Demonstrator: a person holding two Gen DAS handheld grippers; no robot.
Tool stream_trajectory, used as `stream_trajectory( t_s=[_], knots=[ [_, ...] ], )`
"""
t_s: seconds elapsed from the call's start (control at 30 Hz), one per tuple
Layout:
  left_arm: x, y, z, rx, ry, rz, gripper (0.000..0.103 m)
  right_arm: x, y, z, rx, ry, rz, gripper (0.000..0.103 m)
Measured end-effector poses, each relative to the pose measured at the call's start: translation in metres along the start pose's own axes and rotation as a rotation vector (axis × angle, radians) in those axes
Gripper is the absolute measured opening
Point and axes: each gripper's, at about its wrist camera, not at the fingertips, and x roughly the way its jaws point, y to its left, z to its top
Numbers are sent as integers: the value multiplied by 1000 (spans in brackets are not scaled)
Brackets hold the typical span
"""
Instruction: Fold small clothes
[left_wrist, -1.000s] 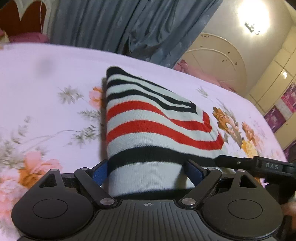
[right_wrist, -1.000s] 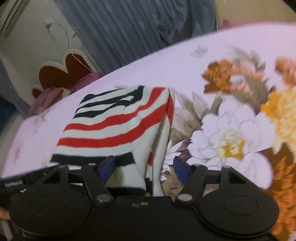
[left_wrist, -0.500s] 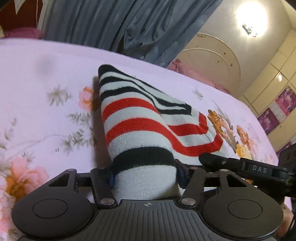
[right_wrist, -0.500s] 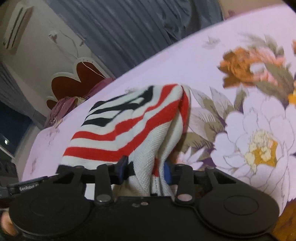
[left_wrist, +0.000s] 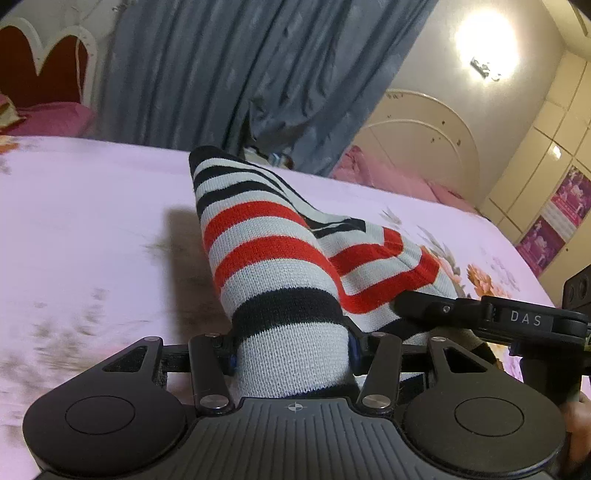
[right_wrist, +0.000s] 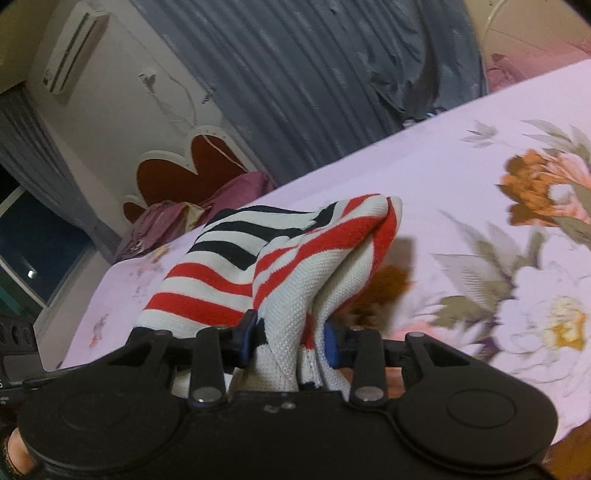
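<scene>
A small knit garment (left_wrist: 266, 251) with white, red and black stripes lies on a pink floral bedsheet (left_wrist: 92, 221), its near end raised off the bed. My left gripper (left_wrist: 291, 343) has its blue pads pressed on the near left corner, the jaws still closing on the bunched knit. In the right wrist view the same garment (right_wrist: 221, 280) is gathered into folds, and my right gripper (right_wrist: 290, 338) is shut on its near right corner. One black finger (left_wrist: 424, 306) of the right gripper shows beside the cloth in the left wrist view.
Grey-blue curtains (left_wrist: 221, 74) hang behind the bed. A red and white headboard (left_wrist: 44, 59) with pink pillows (left_wrist: 55, 118) stands at the far left, and cream wardrobe doors (left_wrist: 417, 147) at the right. The bedsheet (right_wrist: 461, 166) spreads wide around the garment.
Both grippers went from open around the flat garment's near edge to closed on it. They then rose, pulling the near end up so the cloth bunches and tents.
</scene>
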Motion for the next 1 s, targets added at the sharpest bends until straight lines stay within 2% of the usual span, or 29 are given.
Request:
stream_trajectory(
  t_s=[0.23,0.5,0.6,0.77,0.9,1.0],
  knots=[
    [-59,79,-1,-14,-43,22,50,38,73,-11,-40,4,34,34],
    [-109,217,2,-42,-47,16,50,113,178,-45,-51,5,19,34],
    [-117,255,3,-47,-43,37,50,146,207,-55,-45,16,23,34],
    [-125,315,4,-69,-53,67,50,191,241,-62,-55,44,38,34],
    [-122,347,-4,-77,-38,95,50,221,256,-68,-76,80,34,34],
    [-111,362,-17,-79,-30,101,58,236,251,-76,-65,113,-3,34]
  ],
)
